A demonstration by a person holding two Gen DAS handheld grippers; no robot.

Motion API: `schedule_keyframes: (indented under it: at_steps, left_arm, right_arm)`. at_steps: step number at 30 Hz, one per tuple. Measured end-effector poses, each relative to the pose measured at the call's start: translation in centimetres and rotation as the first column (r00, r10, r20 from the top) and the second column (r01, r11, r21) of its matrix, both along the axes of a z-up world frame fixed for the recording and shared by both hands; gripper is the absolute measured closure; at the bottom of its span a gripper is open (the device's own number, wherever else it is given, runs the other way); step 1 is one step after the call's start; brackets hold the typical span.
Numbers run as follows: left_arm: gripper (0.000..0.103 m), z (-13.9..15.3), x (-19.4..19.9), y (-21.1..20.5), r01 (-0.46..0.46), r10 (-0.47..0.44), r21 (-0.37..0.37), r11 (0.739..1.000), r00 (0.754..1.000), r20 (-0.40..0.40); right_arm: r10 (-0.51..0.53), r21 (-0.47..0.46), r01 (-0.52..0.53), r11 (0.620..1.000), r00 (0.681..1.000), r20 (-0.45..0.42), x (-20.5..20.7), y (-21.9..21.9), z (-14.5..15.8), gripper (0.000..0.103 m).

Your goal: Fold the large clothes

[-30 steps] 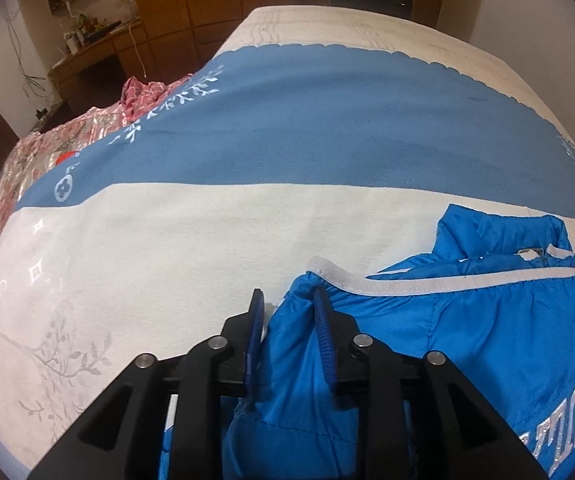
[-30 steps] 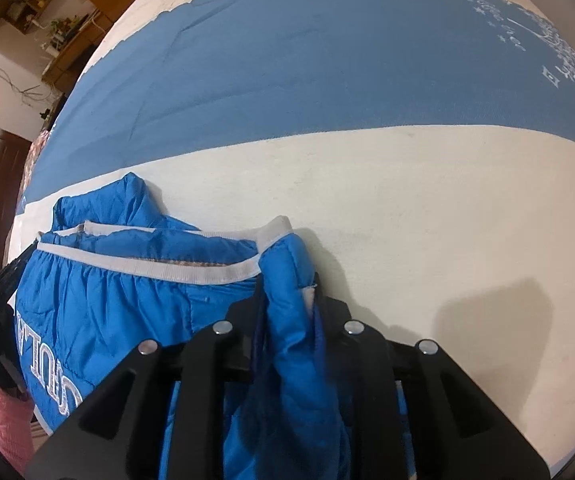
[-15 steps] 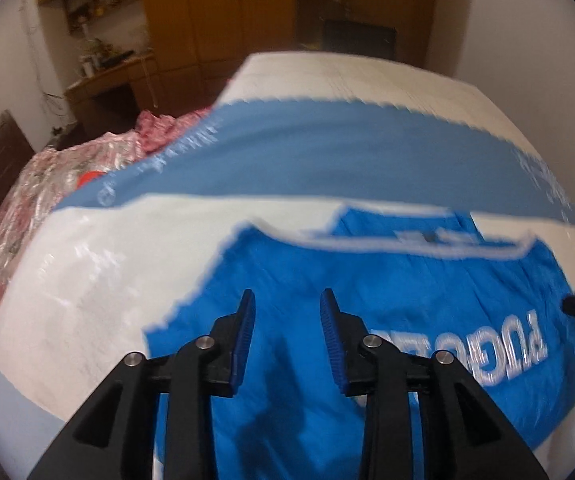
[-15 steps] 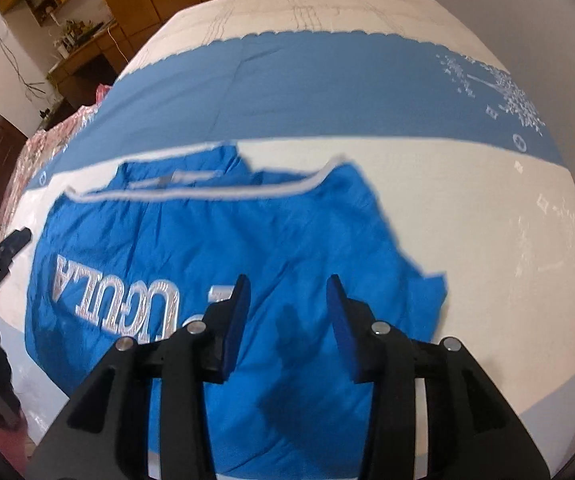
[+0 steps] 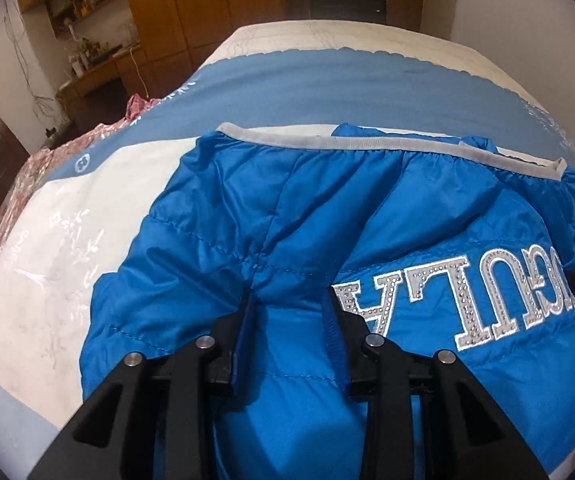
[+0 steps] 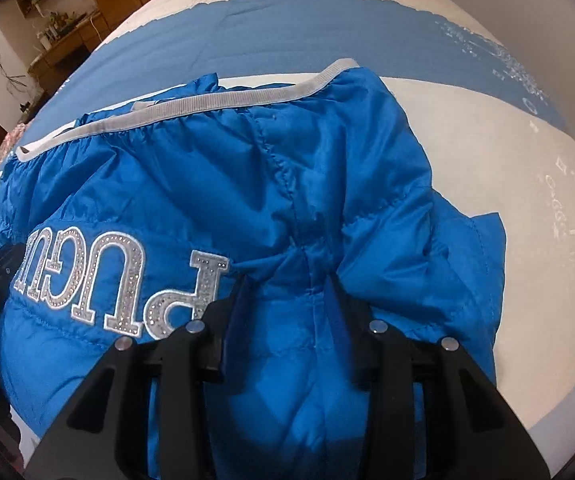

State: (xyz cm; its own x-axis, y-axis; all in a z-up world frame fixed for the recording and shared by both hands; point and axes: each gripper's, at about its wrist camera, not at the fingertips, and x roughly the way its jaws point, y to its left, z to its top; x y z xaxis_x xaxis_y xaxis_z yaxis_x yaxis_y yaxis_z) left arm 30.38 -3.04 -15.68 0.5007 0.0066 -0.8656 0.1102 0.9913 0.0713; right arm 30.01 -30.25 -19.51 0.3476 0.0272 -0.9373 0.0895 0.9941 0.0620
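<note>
Wooden wardrobes (image 5: 207, 8) and a cluttered desk (image 5: 87, 76) are standing at the far side of the room, behind a bed (image 5: 47, 240) that is wearing a white cover with a broad blue band across it. Pink patterned cloth (image 5: 15, 184) is lying bunched along the bed's left edge.

Blue puffer jacket (image 5: 287, 208) (image 6: 327, 160) is lying spread on the near part of the bed. Its grey trim (image 5: 327, 142) is running along the far edge, just reaching the blue band. Silver lettering (image 5: 467, 292) (image 6: 107, 280) is showing upside down across the middle.

Left gripper (image 5: 287, 296) is pointing steeply down onto the jacket's left part, near the first letters. Its jaws have just been opening and are standing partly apart. Puffy fabric is bulging up between them and creases are running out from the tips, but the pads are not clamping it as far as I can see.

Right gripper (image 6: 287, 280) is doing the same on the jacket's right part, beside the letter P: jaws just opened, partly apart, fabric bunching between them, no clear pinch. A loose flap is sticking out to its right.
</note>
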Motion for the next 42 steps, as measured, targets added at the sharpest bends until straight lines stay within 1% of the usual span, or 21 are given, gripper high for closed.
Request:
schedule_keyframes:
  at_steps: [2, 4, 6, 9, 12, 16, 19, 22, 26, 27, 30, 31, 32, 33, 34, 35, 36, 37, 38, 40, 42]
  left_arm:
    - [0.068, 0.9, -0.2, 0.1, -0.011, 0.011, -0.005, 1.0, 1.0, -0.013]
    - [0.068, 2.6, -1.4, 0.2, -0.012, 0.012, -0.016, 1.0, 1.0, 0.006]
    - [0.066, 3.9, -2.7, 0.1, 0.003, -0.002, -0.035, 0.999, 1.0, 0.028]
    - [0.065, 5.0, -5.3, -0.5, 0.043, -0.041, -0.054, 0.998, 0.998, 0.042]
    - [0.065, 4.4, -6.7, -1.2, 0.077, -0.076, -0.078, 0.994, 0.997, 0.017]
    - [0.065, 2.1, -7.2, -1.7, 0.082, -0.083, -0.055, 0.995, 0.997, -0.01]
    - [0.064, 1.0, -7.0, -1.9, 0.096, -0.097, -0.042, 0.994, 0.995, -0.012]
    - [0.064, 0.4, -7.2, -2.1, 0.102, -0.102, -0.027, 0.994, 0.995, -0.004]
    - [0.064, 0.3, -7.6, -2.4, 0.107, -0.107, 0.0, 0.994, 0.994, 0.005]
    - [0.064, 0.4, -7.4, -2.4, 0.105, -0.105, -0.007, 0.995, 0.995, -0.002]
    - [0.065, 1.7, -6.8, -1.2, 0.089, -0.092, -0.071, 0.994, 0.994, -0.051]
    - [0.065, 2.4, -6.6, -0.7, 0.077, -0.082, -0.083, 0.994, 0.995, -0.051]
    - [0.063, 3.5, -6.6, 0.4, 0.056, -0.06, -0.094, 0.994, 0.998, -0.034]
    - [0.06, 4.4, -6.6, 1.3, 0.041, -0.044, -0.096, 0.995, 0.999, -0.021]
    - [0.05, 5.5, -6.5, 2.7, 0.024, -0.024, -0.108, 0.994, 1.0, -0.003]
    - [0.044, 6.2, -6.4, 3.8, 0.009, -0.008, -0.112, 0.994, 1.0, 0.006]
    - [0.044, 6.9, -6.0, 5.5, -0.021, 0.023, -0.103, 0.994, 1.0, 0.017]
    - [0.04, 7.2, -5.7, 6.5, -0.038, 0.04, -0.094, 0.995, 0.999, 0.02]
    - [0.033, 7.4, -5.3, 8.0, -0.06, 0.062, -0.091, 0.994, 0.998, 0.02]
    - [0.031, 7.2, -4.4, 10.5, -0.098, 0.099, -0.093, 0.991, 0.995, 0.006]
    - [0.031, 6.4, -3.4, 12.7, -0.13, 0.128, -0.111, 0.985, 0.992, -0.025]
  right_arm:
    - [-0.015, 0.008, 0.015, 1.0, 1.0, -0.005, -0.2, 0.0, 1.1, 0.068]
    - [-0.003, 0.006, 0.003, 1.0, 0.999, 0.037, -1.3, 0.4, 3.1, 0.068]
    - [0.024, 0.017, -0.025, 1.0, 0.998, 0.059, -2.7, 1.3, 4.6, 0.068]
    - [0.053, 0.036, -0.055, 0.998, 0.996, 0.068, -5.1, 2.3, 5.5, 0.068]
    - [0.065, 0.045, -0.067, 0.997, 0.997, 0.05, -6.7, 3.3, 5.0, 0.068]
    - [0.073, 0.01, -0.073, 0.997, 0.997, 0.02, -6.7, 3.8, 2.8, 0.068]
    - [0.069, 0.01, -0.069, 0.998, 0.998, 0.015, -6.6, 3.8, 1.2, 0.068]
    - [0.064, -0.002, -0.064, 0.998, 0.998, 0.028, -6.8, 3.9, 0.5, 0.068]
    - [0.066, -0.023, -0.065, 0.998, 0.997, 0.039, -7.0, 4.3, 0.3, 0.068]
    - [0.065, -0.016, -0.064, 0.998, 0.997, 0.036, -7.1, 4.3, 0.4, 0.068]
    - [0.072, 0.014, -0.073, 0.997, 0.997, 0.029, -7.6, 3.8, 1.9, 0.07]
    - [0.063, 0.029, -0.065, 0.997, 0.997, 0.044, -7.9, 3.1, 2.9, 0.067]
    - [0.056, 0.035, -0.058, 0.998, 0.997, 0.058, -8.1, 2.6, 3.5, 0.062]
    - [0.039, 0.044, -0.043, 0.998, 0.996, 0.079, -8.5, 1.7, 4.6, 0.059]
    - [0.024, 0.048, -0.029, 0.998, 0.996, 0.091, -8.7, 0.8, 5.4, 0.054]
    - [0.009, 0.053, -0.015, 0.998, 0.995, 0.1, -8.9, -0.1, 6.1, 0.051]
    - [-0.009, 0.055, 0.003, 0.998, 0.994, 0.107, -8.9, -1.4, 6.8, 0.049]
    - [-0.022, 0.049, 0.017, 0.999, 0.994, 0.107, -8.8, -2.3, 7.2, 0.042]
    - [-0.039, 0.036, 0.035, 0.999, 0.993, 0.107, -8.7, -3.3, 7.4, 0.036]
    - [-0.062, -0.003, 0.062, 0.998, 0.994, 0.093, -8.0, -5.1, 7.4, 0.034]
    - [-0.069, 0.009, 0.068, 0.998, 0.996, 0.062, -7.5, -6.4, 6.8, 0.029]
